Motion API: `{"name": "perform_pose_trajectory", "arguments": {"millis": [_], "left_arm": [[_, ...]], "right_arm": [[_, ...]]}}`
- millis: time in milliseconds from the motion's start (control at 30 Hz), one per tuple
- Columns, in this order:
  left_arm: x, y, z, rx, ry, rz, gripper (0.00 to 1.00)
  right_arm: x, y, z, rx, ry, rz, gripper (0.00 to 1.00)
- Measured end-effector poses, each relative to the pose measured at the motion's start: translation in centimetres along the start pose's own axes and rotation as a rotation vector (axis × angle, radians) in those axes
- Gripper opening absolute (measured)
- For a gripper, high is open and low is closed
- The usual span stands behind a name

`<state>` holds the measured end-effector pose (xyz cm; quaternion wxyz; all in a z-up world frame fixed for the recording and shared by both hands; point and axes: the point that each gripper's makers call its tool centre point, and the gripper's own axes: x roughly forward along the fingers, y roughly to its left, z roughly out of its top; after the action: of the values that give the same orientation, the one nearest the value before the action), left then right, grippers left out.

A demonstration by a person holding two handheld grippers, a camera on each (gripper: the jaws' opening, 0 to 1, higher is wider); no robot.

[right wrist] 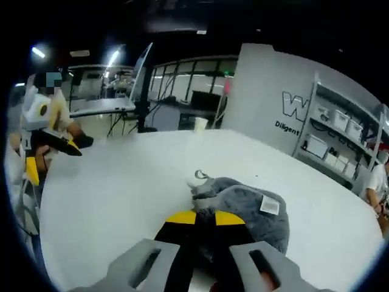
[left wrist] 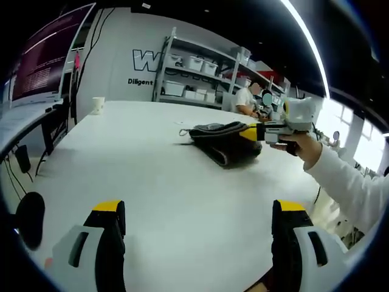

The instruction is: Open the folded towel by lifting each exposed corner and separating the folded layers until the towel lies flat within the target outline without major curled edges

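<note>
A grey towel lies bunched on a white table, sitting just right of center in the upper half of the left gripper view. It is not flat: its layers are heaped and folded over one another, with a small loop poking out at its left end.

The left gripper rises from the bottom of its own view, its two yellow-tipped jaws standing wide apart with bare tabletop between them, well short of the towel and touching nothing.

The right gripper comes in from the right side of that view, held by a hand in a white sleeve, its yellow tip pressed against the right end of the towel. In the right gripper view the same gripper has its jaws drawn close together at the lower center, clamped on the near edge of the towel, which spreads up and to the right of them with a small white label showing on its right side.

At the upper left of the left gripper view a paper cup stands near the far edge of the table, beside a monitor. Shelves holding white bins line the wall at the top center.
</note>
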<state>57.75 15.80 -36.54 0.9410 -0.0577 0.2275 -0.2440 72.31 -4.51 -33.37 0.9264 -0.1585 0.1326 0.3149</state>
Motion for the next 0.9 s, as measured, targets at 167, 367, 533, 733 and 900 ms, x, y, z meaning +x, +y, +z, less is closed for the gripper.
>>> {"name": "perform_pose_trajectory", "arguments": {"millis": [167,367,533,733,900], "left_arm": [[0.0,0.1,0.0,-0.003,-0.001,0.001,1.0],[-0.1,0.1,0.0,-0.005,-0.002,0.001,1.0],[-0.2,0.2,-0.1,-0.007,0.0,0.002,1.0],[-0.3,0.4,0.0,-0.01,-0.002,0.005,1.0],[-0.2,0.4,0.0,-0.009,0.003,0.002,1.0]], "right_arm": [[-1.0,-2.2,0.8,0.009,-0.036,-0.082,0.0],[-1.8,-4.6,1.3,0.06,-0.083,-0.141,0.0],[-2.3,-6.3,1.1,0.108,-0.105,-0.178,0.0],[-3.2,-7.8,0.8,0.138,-0.113,-0.219,0.01],[-4.0,-9.4,0.4,0.166,-0.116,-0.254,0.01]]}}
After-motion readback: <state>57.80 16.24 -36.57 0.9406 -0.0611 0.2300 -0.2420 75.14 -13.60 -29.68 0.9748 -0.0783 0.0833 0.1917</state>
